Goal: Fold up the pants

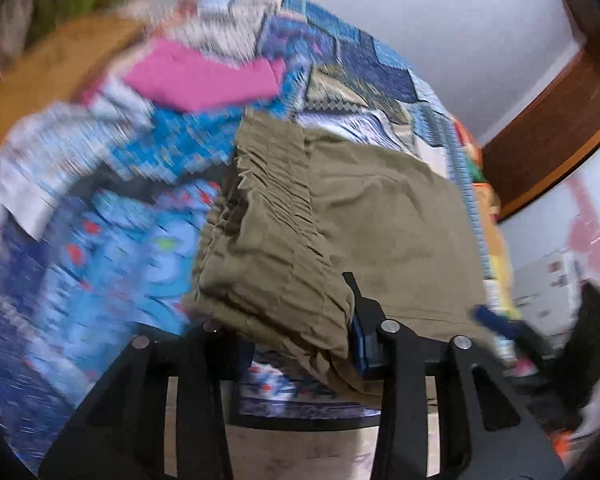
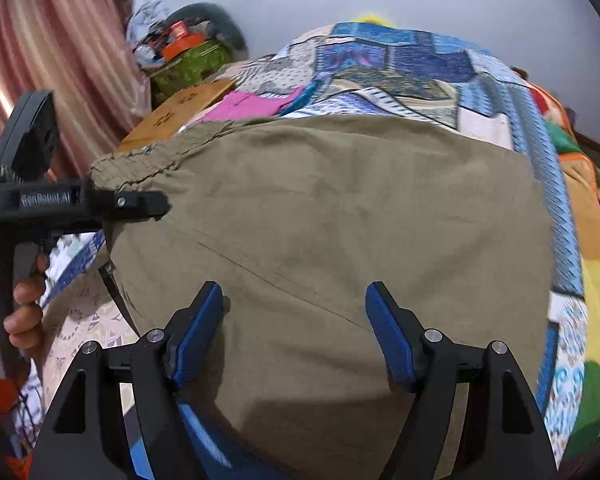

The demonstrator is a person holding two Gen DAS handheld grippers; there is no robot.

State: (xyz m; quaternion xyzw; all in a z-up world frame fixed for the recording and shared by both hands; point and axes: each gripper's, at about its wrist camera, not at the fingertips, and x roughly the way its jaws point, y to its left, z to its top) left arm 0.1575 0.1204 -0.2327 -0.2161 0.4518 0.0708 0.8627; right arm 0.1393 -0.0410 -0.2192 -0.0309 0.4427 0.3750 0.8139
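Observation:
Olive pants (image 2: 340,220) lie spread on a patchwork bedspread (image 2: 420,68), elastic waistband (image 2: 140,164) at the far left. My left gripper (image 2: 156,204) reaches in from the left and is clamped on the pants' edge just below the waistband. In the left wrist view a bunched fold of the pants (image 1: 276,264) fills the left gripper (image 1: 288,304); its right pad (image 1: 360,344) presses the cloth and the left finger is hidden under it. My right gripper (image 2: 294,320) stands open over the near part of the pants, cloth lying flat between its blue pads (image 2: 196,332).
A pink garment (image 2: 252,104) lies beyond the waistband beside a wooden board (image 2: 180,116). A green box with clutter (image 2: 188,64) and a striped curtain (image 2: 60,60) stand at the back left. A person's hand (image 2: 24,308) holds the left gripper's handle.

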